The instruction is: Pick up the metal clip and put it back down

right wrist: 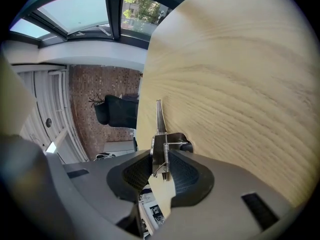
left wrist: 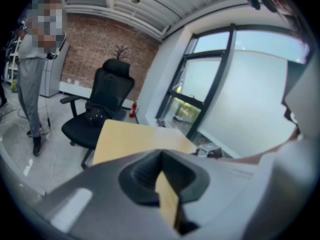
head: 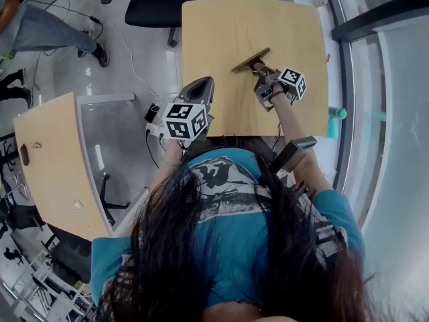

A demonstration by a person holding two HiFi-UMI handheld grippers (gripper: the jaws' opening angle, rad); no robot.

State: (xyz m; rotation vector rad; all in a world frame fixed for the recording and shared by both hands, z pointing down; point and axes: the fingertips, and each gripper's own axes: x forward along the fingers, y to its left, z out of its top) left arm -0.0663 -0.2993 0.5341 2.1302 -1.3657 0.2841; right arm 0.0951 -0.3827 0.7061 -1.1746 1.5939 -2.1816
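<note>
You had the metal clip (right wrist: 160, 143) pinched in the jaws of your right gripper (head: 261, 70). In the right gripper view, the two dark ribbed pads (right wrist: 186, 176) pressed on the clip's sprung end from either side. They stood only as far apart as that end is thick. The coil spring showed between them, and the long flat blade stuck out ahead of the tips.

From the head view, the clip hung over the far middle of the wooden bench (head: 221, 32) and lay slantwise across it. Your right gripper reached to it from the near side. In the right gripper view, the clip sat very close to the wood, with a dark shadow beside its bent tab. Whether it touched the bench I could not tell.

Your left gripper (head: 201, 89) was at the bench's near left edge, well apart from the clip. Its jaws were closed tip to tip with nothing between them. Only a thin sliver of wood colour showed behind the tips.

A black office chair (left wrist: 100, 115) stood beyond the far end of the bench. A person (left wrist: 31, 79) stood on the floor to its left, in front of a brick wall (left wrist: 95, 54).
</note>
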